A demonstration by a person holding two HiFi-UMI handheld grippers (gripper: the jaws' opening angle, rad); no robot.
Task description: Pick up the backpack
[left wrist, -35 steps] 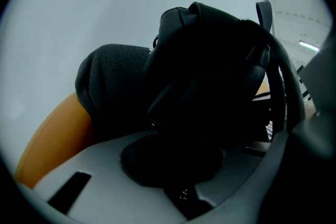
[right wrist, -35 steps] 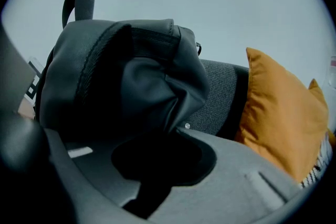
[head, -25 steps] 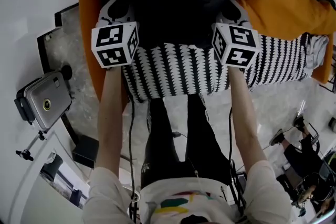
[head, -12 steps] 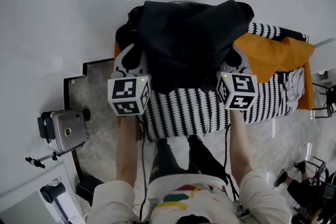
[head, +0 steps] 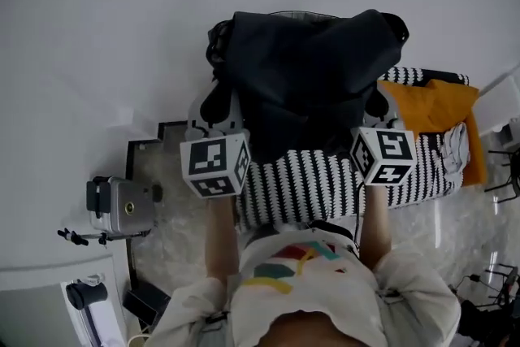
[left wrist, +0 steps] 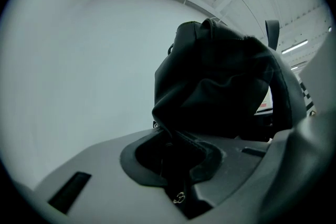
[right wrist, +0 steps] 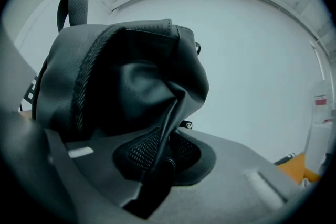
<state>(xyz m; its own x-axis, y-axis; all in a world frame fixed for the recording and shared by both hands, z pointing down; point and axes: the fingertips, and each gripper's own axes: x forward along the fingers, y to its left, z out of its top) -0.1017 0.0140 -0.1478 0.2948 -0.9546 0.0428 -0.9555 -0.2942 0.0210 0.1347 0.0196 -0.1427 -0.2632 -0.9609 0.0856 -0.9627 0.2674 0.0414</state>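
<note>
Now the black backpack point(head: 309, 85) hangs in the air, held from both sides over the far edge of the bed point(head: 325, 183), in front of a plain white wall point(head: 122, 28). It looks clear of the bed, slumped and creased.

The left claw point(left wrist: 176, 165) is nearly closed on a dark fold and strap at the backpack's left side, with the fabric running straight down between its jaws. The right claw point(right wrist: 160, 162) is nearly closed too, pinching a ridge of fabric at the backpack's right side. Both claws point level.

Below, the bed has a black-and-white patterned top and an orange cover point(head: 439, 106) toward its right edge.

What could go wrong: each claw holds only a thin pinch of loose fabric while the whole weight hangs from those two spots. The cloth could creep out of one grip. The backpack would then swing toward the other claw or drop back onto the bed. A jerk, or the claws drifting apart, would make that more likely.

Against a second ago: the backpack was then low against the bed and filled the top of the head view. It has since gone up with both claws together. The bed now sits smaller and lower in view.
</note>
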